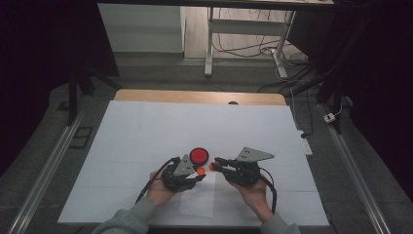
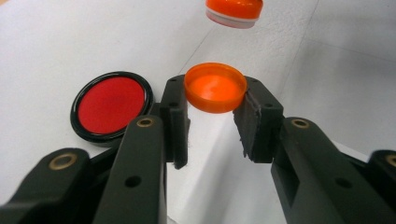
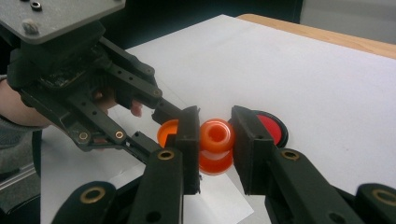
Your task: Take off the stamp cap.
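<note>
High view: left gripper (image 1: 199, 173) and right gripper (image 1: 215, 164) nearly meeting above white-covered bench (image 1: 146, 131), red disc (image 1: 199, 156) lying just behind.

Left gripper view: jaws clamped on orange cap (image 2: 215, 87); red disc to the left on the bench.

Right gripper view: jaws clamped on orange bottle (image 3: 215, 144), cap just beside.

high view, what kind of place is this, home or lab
Probably a lab or recording workspace, not a home: a table under a white sheet, black curtains on both sides, and loose cables on the floor beneath a desk frame behind.
</note>
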`<state>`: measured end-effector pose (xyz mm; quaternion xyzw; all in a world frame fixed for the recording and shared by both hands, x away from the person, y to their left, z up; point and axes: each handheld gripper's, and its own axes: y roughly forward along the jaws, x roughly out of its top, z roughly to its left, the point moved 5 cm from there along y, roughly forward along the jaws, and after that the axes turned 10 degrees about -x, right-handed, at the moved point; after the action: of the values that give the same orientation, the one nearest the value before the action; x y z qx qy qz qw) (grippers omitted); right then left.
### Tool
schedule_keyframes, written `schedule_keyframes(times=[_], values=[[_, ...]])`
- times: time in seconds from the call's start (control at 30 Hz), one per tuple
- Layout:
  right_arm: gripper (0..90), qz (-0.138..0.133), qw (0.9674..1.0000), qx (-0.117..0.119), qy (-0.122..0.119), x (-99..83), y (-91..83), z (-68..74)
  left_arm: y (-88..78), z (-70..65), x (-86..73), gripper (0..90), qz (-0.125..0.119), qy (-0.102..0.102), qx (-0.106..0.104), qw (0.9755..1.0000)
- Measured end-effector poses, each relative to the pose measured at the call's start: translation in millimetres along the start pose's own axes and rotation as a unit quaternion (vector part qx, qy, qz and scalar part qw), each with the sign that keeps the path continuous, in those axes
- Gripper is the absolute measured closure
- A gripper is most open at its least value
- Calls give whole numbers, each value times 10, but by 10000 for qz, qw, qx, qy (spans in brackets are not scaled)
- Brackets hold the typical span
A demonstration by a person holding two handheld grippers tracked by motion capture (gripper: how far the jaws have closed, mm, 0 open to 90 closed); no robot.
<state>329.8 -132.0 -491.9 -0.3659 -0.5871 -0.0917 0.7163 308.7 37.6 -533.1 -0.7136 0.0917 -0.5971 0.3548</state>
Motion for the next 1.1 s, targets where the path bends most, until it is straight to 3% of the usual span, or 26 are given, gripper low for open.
schedule_keyframes(times=[0.67,1.1], values=[[721,-3,9999,-64,83,-13,4,-36,-170,66,-85,657,5,23,165,9999],[721,14,9999,-76,98,-26,2,-54,-374,117,-225,656,-73,-140,270,9995]])
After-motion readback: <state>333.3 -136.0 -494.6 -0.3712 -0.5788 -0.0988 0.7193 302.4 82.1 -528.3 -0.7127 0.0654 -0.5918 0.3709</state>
